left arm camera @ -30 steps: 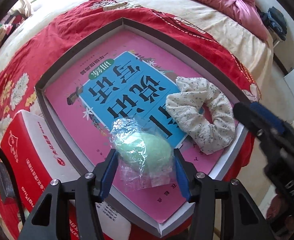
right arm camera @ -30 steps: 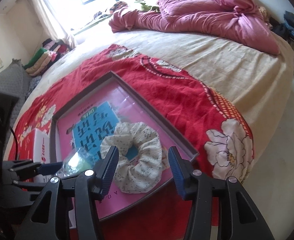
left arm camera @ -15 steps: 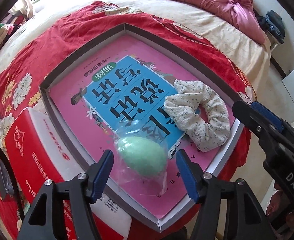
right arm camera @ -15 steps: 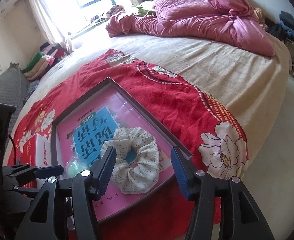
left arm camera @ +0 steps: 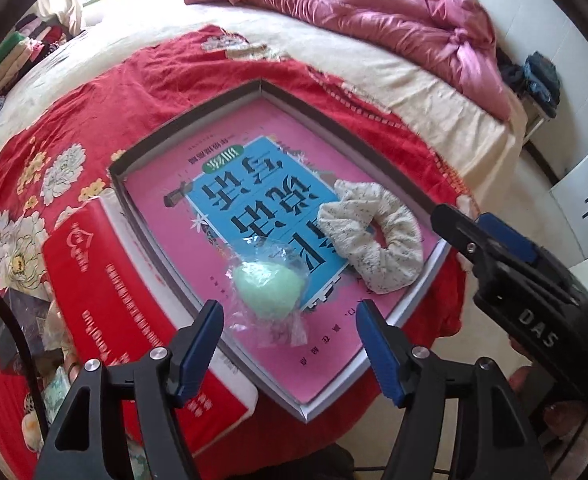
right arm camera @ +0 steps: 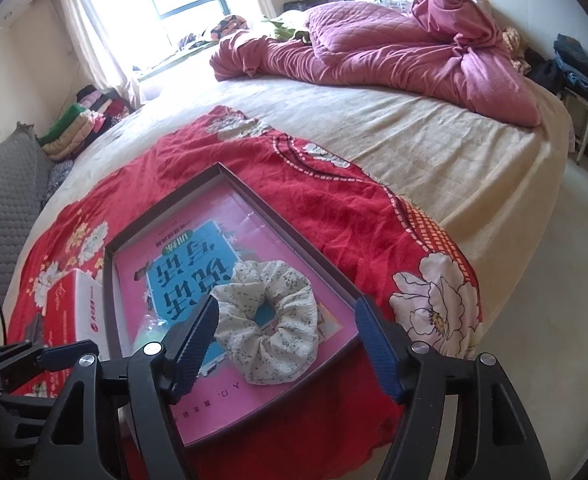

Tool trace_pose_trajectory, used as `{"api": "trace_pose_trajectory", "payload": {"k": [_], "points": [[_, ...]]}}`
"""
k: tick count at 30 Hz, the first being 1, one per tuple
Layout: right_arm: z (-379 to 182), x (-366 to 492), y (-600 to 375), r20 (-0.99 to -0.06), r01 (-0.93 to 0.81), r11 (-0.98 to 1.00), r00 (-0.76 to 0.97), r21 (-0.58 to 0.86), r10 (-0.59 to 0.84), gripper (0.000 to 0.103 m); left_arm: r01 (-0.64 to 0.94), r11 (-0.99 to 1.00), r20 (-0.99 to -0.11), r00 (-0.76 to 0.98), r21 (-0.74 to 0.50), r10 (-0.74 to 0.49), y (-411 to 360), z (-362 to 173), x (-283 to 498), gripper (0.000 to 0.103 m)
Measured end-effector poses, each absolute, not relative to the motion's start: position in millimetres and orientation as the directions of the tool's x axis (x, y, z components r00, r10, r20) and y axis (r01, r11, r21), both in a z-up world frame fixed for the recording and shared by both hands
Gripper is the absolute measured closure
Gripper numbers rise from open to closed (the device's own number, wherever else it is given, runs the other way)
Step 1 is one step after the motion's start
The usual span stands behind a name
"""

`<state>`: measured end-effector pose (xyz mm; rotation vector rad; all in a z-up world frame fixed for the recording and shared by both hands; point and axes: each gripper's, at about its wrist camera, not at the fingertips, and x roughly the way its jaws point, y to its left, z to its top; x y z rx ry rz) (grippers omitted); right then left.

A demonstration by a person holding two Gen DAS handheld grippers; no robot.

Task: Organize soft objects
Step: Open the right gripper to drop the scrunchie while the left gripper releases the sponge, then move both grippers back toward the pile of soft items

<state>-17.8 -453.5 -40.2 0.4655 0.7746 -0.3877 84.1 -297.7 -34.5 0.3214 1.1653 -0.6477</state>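
A green soft egg-shaped sponge in a clear plastic wrap lies in the shallow pink box lid, near its front edge. A cream floral scrunchie lies in the same lid to the right; it also shows in the right wrist view. My left gripper is open and empty, raised just behind the sponge. My right gripper is open and empty, above the scrunchie; its body shows in the left wrist view. The sponge is mostly hidden in the right wrist view.
The lid rests on a red floral blanket on a bed. A red and white carton lies left of the lid. A pink quilt is bunched at the far side. The bed edge and floor are to the right.
My left gripper has opened and let go of the green sponge, which now lies in the lid. Both grippers have drawn back and up.
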Motion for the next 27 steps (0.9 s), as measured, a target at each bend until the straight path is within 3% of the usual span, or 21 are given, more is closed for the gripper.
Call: {"api": "trace_pose_trajectory", "payload": {"k": [16, 27], "points": [[17, -36, -419, -0.654, 0.462, 0.867, 0.717, 0.185, -0.243, 0.026, 0.525, 0.842, -0.854, 0.377, -0.122, -0.359, -219, 27, 67, 0.034], [52, -39, -376, -0.609, 0.386, 0.909, 0.763, 0.159, -0.217, 0.026, 0.397, 0.905, -0.819, 0.461, -0.155, -0.342, -130, 55, 71, 0.034]]}}
